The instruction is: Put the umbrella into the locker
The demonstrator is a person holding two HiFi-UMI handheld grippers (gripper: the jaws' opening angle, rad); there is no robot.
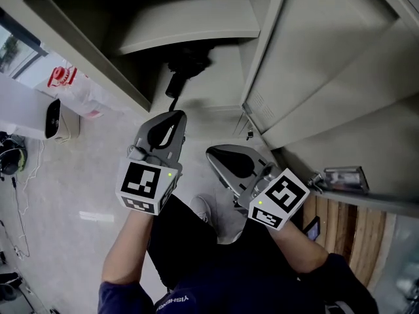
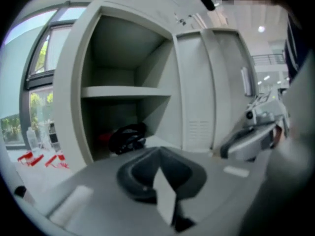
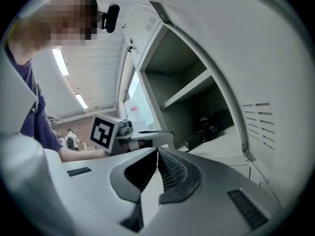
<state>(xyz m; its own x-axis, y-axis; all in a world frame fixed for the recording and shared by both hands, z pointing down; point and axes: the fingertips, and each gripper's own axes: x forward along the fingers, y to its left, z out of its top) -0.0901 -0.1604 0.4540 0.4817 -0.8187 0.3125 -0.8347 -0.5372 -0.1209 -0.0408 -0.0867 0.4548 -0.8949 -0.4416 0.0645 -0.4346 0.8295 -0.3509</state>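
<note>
The black folded umbrella (image 1: 186, 67) lies inside the grey metal locker (image 1: 78, 48), under its shelf. The left gripper (image 1: 171, 114) and the right gripper (image 1: 211, 152) both hang outside with jaws together, holding nothing. The placing looks done; the next move is probably to shut the open grey door (image 1: 327, 64).

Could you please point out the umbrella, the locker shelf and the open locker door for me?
umbrella (image 1: 188, 63): head view, on its dark folded bundle.
locker shelf (image 2: 125, 91): left gripper view, on its front edge.
locker door (image 3: 258, 124): right gripper view, among its vent slots.
</note>
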